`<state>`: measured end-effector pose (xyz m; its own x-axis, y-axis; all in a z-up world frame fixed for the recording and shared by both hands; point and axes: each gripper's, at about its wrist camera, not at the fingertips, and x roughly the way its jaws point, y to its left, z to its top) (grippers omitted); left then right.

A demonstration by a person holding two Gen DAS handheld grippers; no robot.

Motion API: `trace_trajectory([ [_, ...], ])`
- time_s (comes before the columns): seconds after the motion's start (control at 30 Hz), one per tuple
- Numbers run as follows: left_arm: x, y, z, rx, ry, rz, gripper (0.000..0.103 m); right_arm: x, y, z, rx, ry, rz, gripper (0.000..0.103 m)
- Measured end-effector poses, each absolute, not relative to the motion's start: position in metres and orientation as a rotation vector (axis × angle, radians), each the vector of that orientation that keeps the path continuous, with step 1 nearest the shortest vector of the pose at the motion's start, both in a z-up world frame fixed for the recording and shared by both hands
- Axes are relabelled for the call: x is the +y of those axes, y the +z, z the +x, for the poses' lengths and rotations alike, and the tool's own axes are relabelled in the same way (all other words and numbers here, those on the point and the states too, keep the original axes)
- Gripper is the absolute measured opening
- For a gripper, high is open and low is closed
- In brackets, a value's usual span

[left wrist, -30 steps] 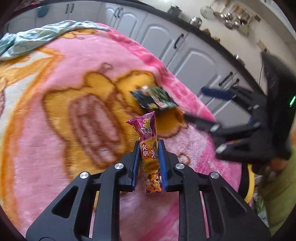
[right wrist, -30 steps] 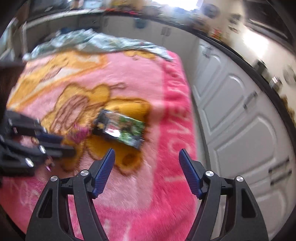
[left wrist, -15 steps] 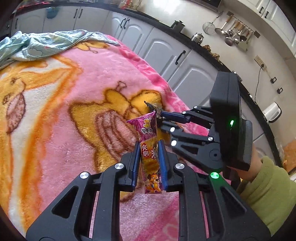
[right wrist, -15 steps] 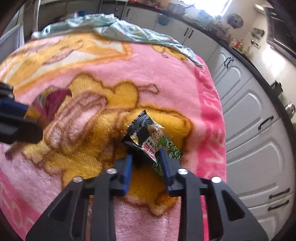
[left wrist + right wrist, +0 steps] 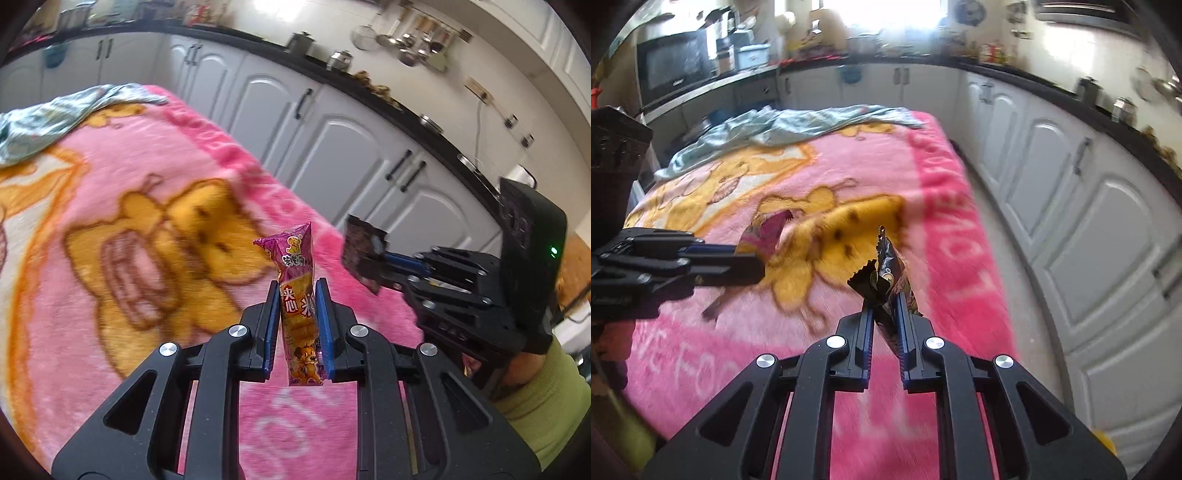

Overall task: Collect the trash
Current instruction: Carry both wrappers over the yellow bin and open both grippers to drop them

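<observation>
So both hands are loaded. My left gripper (image 5: 296, 295) is clamped on the purple snack wrapper (image 5: 297, 291), which stands upright between the blue pads (image 5: 272, 325) with its crimped top poking out well past the fingertips and its bottom end hanging down behind them, clear of the pink blanket (image 5: 110, 206) underneath. Off to that gripper's right, at about the same height, I can see the right gripper (image 5: 391, 267) pointing in from the side with the dark wrapper (image 5: 364, 254) sticking out of its tips, and behind it a bit of green sleeve (image 5: 546, 398). From the right wrist view, the right gripper (image 5: 886, 299) has its jaws closing, with the dark crinkly wrapper between them and the pads already pinching the lower part; the zigzag edge and the twisted top stick up and forward past the fingertips, up off the blanket. The left gripper (image 5: 753, 262) comes in from the left side of that view, just ahead of my right fingertips, with the purple wrapper peeking out of it, pretty blurry. Beyond both grippers, at the far end of the blanket, lies a crumpled light blue cloth (image 5: 783, 125), and along the right side runs a row of white cabinets (image 5: 1108, 229) under a dark countertop (image 5: 369, 88).
</observation>
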<state>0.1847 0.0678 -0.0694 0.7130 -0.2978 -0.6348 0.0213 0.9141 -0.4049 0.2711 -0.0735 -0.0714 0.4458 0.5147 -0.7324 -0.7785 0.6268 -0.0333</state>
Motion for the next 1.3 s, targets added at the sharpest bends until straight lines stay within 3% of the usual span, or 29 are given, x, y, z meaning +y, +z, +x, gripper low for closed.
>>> trace_trajectory([
  [0.63,-0.096,-0.036,0.193,0.750,-0.439,-0.155,0.014,-0.288,-0.040,0.200,0.694,0.497,-0.167,0.011],
  [1.3,-0.194,-0.048,0.204,0.782,-0.583,-0.029,0.014,-0.380,-0.042,0.164,0.670,0.358,-0.011,0.011],
])
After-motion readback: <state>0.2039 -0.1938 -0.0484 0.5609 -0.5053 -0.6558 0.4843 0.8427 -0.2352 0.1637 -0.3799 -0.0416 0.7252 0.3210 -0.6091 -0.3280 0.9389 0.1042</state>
